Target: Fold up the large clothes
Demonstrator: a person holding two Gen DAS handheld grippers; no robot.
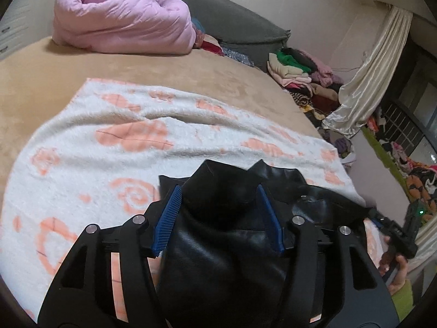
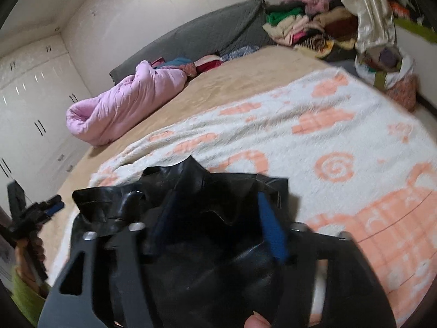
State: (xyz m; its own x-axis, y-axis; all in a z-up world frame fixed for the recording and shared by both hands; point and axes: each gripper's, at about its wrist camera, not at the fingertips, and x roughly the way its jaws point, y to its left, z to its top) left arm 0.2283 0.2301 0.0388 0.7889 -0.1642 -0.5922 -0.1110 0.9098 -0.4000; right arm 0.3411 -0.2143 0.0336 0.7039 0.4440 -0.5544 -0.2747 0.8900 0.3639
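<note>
Black leather garment [image 1: 218, 246] lies bunched at the near edge of the blanket [image 1: 82, 147] on the bed, between both your sets of jaws, which stand released. Left gripper [image 1: 218, 218], right gripper [image 2: 215, 224]: next, regrip the edges and spread it flat.

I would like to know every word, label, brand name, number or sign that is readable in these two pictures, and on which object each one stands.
None: no readable text in either view.
The white blanket carries only peach spirals and shapes, no letters.
The black leather garment shows no label or brand.
The clothes pile is too small and blurred to show any tag.
The other gripper shows a green light, no writing.
</note>
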